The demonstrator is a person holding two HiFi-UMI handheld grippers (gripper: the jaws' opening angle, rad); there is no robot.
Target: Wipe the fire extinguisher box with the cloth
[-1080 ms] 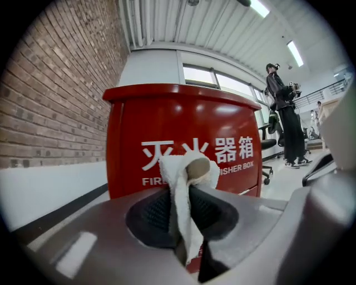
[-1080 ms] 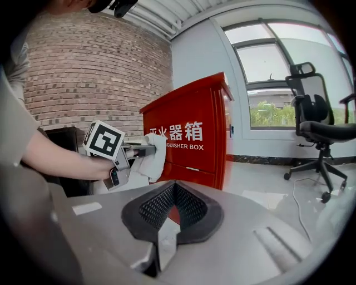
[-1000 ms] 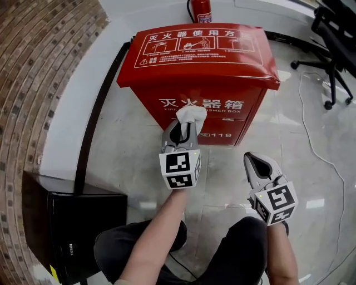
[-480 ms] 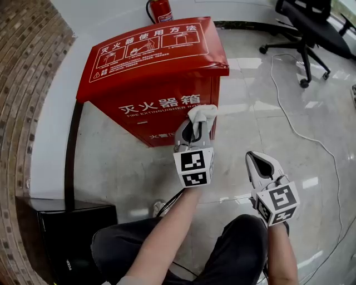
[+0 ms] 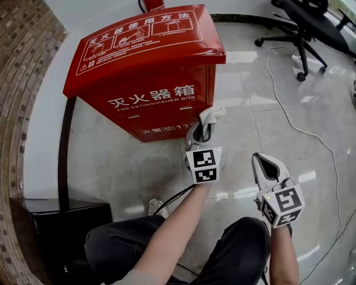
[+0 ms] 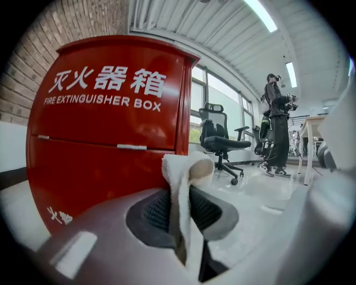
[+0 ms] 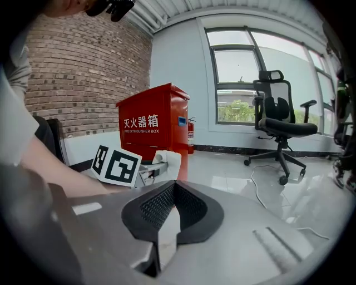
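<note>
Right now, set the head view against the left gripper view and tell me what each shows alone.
Only the head view: the right gripper, the black cabinet, the instruction panel on the lid. Only the left gripper view: a standing person, ceiling lights. Both: the red fire extinguisher box, the white cloth clamped in the left gripper, an office chair.

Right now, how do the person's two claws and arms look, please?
The left claw and the right claw both have smooth light-grey shells with dark ribbed pads inside. Behind each claw sits a white cube carrying black square markers. No cables to them show. The forearms are bare, and the person wears dark trousers.
</note>
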